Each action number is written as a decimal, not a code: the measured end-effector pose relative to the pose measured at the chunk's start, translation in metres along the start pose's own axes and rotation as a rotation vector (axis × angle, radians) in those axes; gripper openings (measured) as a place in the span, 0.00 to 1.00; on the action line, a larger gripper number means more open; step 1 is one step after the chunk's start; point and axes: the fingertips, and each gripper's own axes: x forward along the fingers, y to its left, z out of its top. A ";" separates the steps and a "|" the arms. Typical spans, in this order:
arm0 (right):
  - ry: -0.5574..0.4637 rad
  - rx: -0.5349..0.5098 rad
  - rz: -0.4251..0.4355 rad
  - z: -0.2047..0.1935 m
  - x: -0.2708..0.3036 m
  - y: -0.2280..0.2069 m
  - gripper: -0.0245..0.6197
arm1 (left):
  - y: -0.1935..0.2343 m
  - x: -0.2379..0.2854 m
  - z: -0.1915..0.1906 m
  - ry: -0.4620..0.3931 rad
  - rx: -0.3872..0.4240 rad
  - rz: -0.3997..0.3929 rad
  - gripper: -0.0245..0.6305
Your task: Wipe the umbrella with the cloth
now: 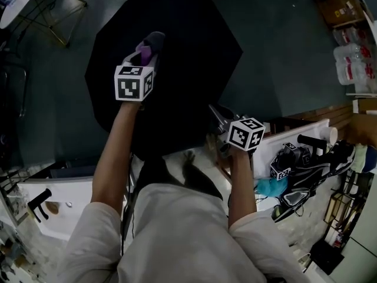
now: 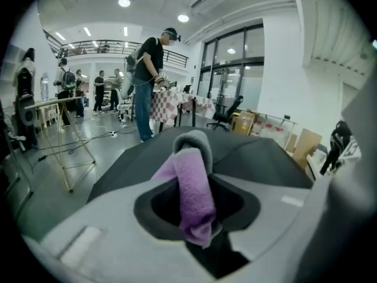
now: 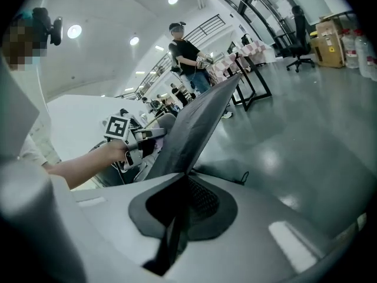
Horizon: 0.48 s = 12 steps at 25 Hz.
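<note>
Two claws are in play here. The left claw (image 2: 191, 143) is pressed together on a purple cloth (image 2: 195, 196). The cloth is folded between its jaws and bulges out past their tips, with a grey edge showing on top.

Just below and beyond that claw spreads the open black umbrella (image 1: 194, 52). Its canopy runs away from the cloth on every side. I cannot tell whether the cloth actually touches the fabric, though it sits very close.

The right claw (image 3: 179, 196) has its jaws closed, pinching the umbrella at the near rim. A thin black panel comes out from between them and rises away from the claw towards the upper right. The left claw is off to this claw's left, close to that same panel.

Under the umbrella, and stretching out past both claws, is a shiny grey floor (image 1: 283, 58). Well beyond the left claw, to its left, stands a wire-legged rack (image 2: 59, 140). Straight ahead of it a bystander (image 2: 150, 81) in a dark top stands. Cardboard boxes (image 2: 244, 121) sit against the windows to its right. Close to the right claw's right is a white surface (image 1: 294, 137) with dark gear (image 1: 306, 164) heaped beside it.
</note>
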 end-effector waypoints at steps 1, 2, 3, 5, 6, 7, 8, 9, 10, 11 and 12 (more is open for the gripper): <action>-0.002 0.001 0.001 0.001 0.000 0.001 0.05 | -0.011 0.000 0.000 0.001 0.004 -0.018 0.21; -0.005 0.001 0.002 0.001 0.001 0.001 0.05 | -0.020 0.000 -0.001 0.002 0.007 -0.032 0.21; -0.008 0.001 0.003 0.001 0.001 0.002 0.05 | -0.028 0.000 -0.003 0.004 0.011 -0.043 0.21; -0.013 0.002 0.007 0.001 0.001 0.003 0.05 | -0.042 -0.002 -0.005 0.011 0.022 -0.061 0.21; -0.015 0.003 0.009 0.001 0.001 0.004 0.05 | -0.050 -0.002 -0.006 0.016 0.030 -0.072 0.21; -0.017 0.004 0.011 0.001 0.000 0.003 0.05 | -0.058 -0.003 -0.007 0.020 0.039 -0.085 0.21; -0.020 0.005 0.013 0.001 0.000 0.003 0.05 | -0.067 -0.004 -0.007 0.024 0.051 -0.100 0.21; -0.023 0.006 0.015 0.001 -0.001 0.004 0.05 | -0.076 -0.006 -0.008 0.028 0.062 -0.119 0.21; -0.026 0.006 0.017 0.002 -0.002 0.004 0.05 | -0.086 -0.007 -0.008 0.031 0.070 -0.140 0.21; -0.029 0.005 0.019 0.002 -0.003 0.005 0.05 | -0.096 -0.008 -0.010 0.035 0.076 -0.163 0.21; -0.032 0.005 0.022 0.003 -0.003 0.005 0.05 | -0.105 -0.009 -0.012 0.039 0.077 -0.185 0.21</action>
